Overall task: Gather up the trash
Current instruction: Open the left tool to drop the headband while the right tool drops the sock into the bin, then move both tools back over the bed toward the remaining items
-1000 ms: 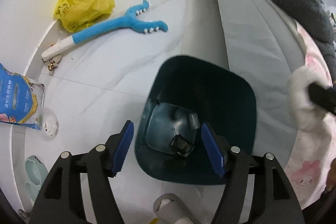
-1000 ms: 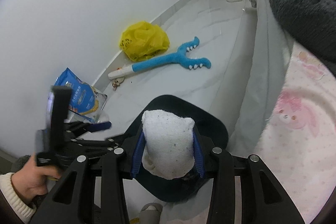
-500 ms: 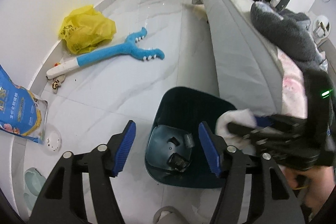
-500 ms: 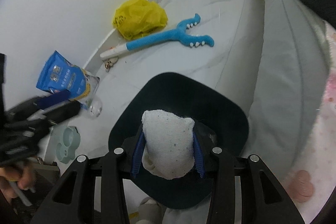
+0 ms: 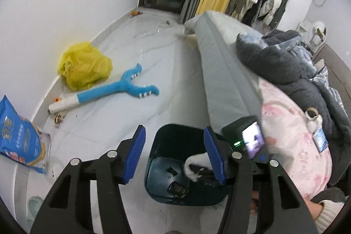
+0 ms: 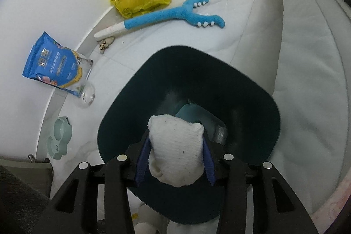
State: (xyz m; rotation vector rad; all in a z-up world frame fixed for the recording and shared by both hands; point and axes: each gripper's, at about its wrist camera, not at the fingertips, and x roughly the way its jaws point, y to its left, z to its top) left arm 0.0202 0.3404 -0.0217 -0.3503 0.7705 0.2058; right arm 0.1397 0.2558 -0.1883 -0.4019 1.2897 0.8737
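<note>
A dark teal trash bin stands on the white floor beside the bed; it also shows in the left wrist view. My right gripper is shut on a white wad of cloth and holds it over the bin's opening. In the left wrist view the wad sits inside the bin's rim, above dark scraps at the bottom. My left gripper is open and empty, above the bin's left side.
A yellow plastic bag, a blue plush toy and a blue pouch lie along the wall. A pale green dish is on the floor. The bed with pink bedding and grey blankets borders the right.
My right gripper has carried the wad from beside the bin to over its opening and lower. My left gripper has risen and tilted up, showing more of the room.
</note>
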